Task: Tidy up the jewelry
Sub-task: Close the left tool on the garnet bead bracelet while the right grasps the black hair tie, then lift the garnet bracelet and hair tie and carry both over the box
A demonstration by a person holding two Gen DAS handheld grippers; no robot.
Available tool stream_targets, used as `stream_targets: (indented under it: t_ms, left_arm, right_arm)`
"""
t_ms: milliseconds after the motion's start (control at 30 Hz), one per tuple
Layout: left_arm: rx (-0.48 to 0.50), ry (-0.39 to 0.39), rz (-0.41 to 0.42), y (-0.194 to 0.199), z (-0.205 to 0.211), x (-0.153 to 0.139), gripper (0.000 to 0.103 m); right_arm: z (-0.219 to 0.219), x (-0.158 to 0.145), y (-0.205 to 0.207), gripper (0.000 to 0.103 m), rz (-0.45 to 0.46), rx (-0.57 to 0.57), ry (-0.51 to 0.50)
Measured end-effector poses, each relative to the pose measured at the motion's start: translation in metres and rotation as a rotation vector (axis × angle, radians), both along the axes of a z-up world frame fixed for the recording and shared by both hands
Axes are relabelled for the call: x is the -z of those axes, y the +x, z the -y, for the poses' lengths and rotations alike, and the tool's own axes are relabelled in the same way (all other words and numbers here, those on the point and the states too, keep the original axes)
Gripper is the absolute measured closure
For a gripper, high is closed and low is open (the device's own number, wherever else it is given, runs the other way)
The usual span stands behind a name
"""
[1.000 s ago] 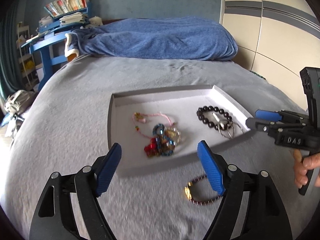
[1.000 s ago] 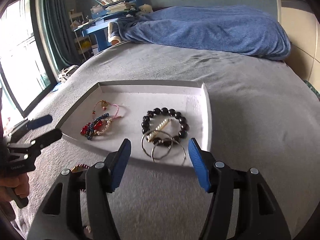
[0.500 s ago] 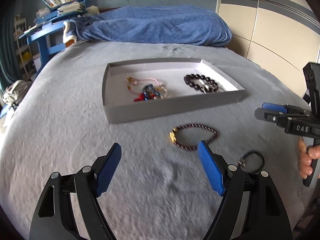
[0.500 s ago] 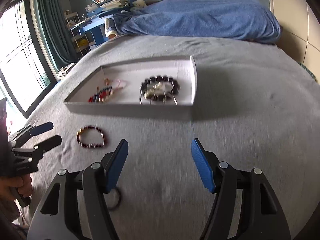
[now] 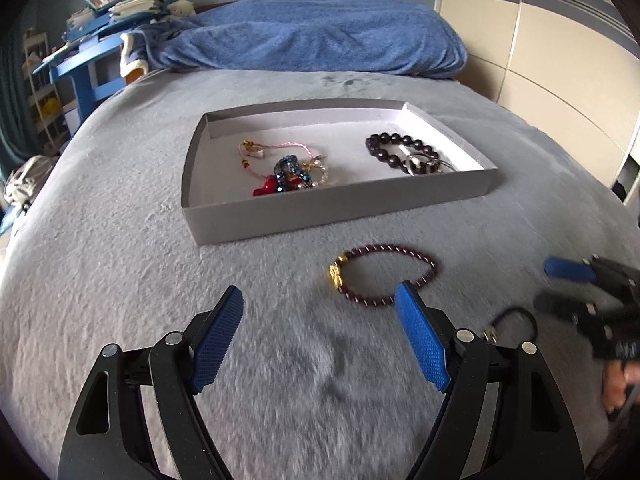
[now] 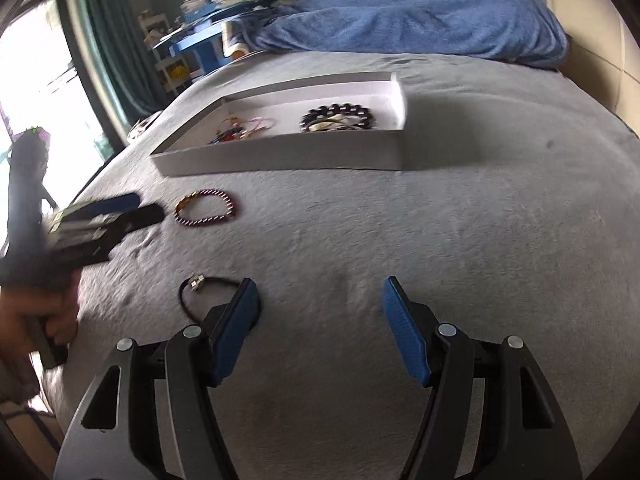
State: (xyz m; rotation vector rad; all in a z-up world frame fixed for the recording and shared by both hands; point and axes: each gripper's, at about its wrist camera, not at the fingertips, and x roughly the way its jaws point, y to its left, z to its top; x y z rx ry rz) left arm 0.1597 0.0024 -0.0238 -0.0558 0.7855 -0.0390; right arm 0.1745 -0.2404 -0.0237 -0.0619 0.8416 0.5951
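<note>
Jewelry is lying partly sorted and partly loose. In the left wrist view, the grey tray (image 5: 340, 204) is sitting on the grey bed cover (image 5: 120, 260), toward the far middle of the bed. It is already holding a tangle of coloured pieces (image 5: 288, 172) in its left half and a dark bead bracelet (image 5: 400, 148) with metal rings in its right half. Two pieces are waiting outside: a maroon bead bracelet (image 5: 384, 276) with a gold charm, just in front of the tray's near wall, and a thin black cord loop (image 5: 516, 322) nearer the bed's front edge. The left gripper (image 5: 320, 340) is hanging with jaws wide and nothing between them; the maroon bracelet is showing just past its right pad. The right gripper (image 5: 568, 284) is blurring in from the right.

In the right wrist view, the right gripper (image 6: 320, 326) is standing apart and empty, its left pad overlapping the cord loop (image 6: 200, 296); its jaws have just been opening wider. The left gripper (image 6: 132, 210) is pointing toward the maroon bracelet (image 6: 206, 208).

By my reading, roughly two pieces remain to be carried in. Compared with a second ago, both cameras are sitting farther back from the tray and lower, so the loose pieces are now lying near the pads.
</note>
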Motion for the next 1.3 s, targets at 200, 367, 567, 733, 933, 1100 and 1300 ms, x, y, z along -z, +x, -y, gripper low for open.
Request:
stream_targets:
  t_ms: [200, 367, 567, 733, 933, 1100, 1300]
  left_arm:
    - [0.037, 0.025, -0.056, 0.026, 0.01, 0.006, 0.042]
    - [0.083, 0.083, -0.084, 0.032, 0.024, 0.014, 0.08]
    - [0.094, 0.084, -0.069, 0.02, 0.023, 0.013, 0.094]
    - [0.096, 0.072, -0.063, 0.008, 0.02, 0.013, 0.094]
    - [0.096, 0.051, -0.06, -0.004, 0.02, 0.013, 0.094]
    - [0.081, 0.029, -0.064, -0.003, 0.016, 0.015, 0.088]
    - [0.076, 0.013, -0.079, 0.008, 0.014, 0.019, 0.081]
  right_arm:
    - [-0.022, 0.003, -0.009, 0.057, 0.016, -0.085, -0.062]
    - [-0.038, 0.006, -0.014, 0.085, 0.03, -0.139, -0.117]
    - [-0.039, 0.006, -0.01, 0.1, 0.047, -0.121, -0.122]
    - [-0.028, 0.004, 0.005, 0.1, 0.049, -0.033, -0.124]
    - [-0.018, 0.008, 0.016, 0.1, 0.036, 0.035, -0.117]
    - [-0.018, 0.011, 0.016, 0.1, 0.035, 0.037, -0.116]
    - [-0.018, 0.015, 0.017, 0.1, 0.027, 0.039, -0.107]
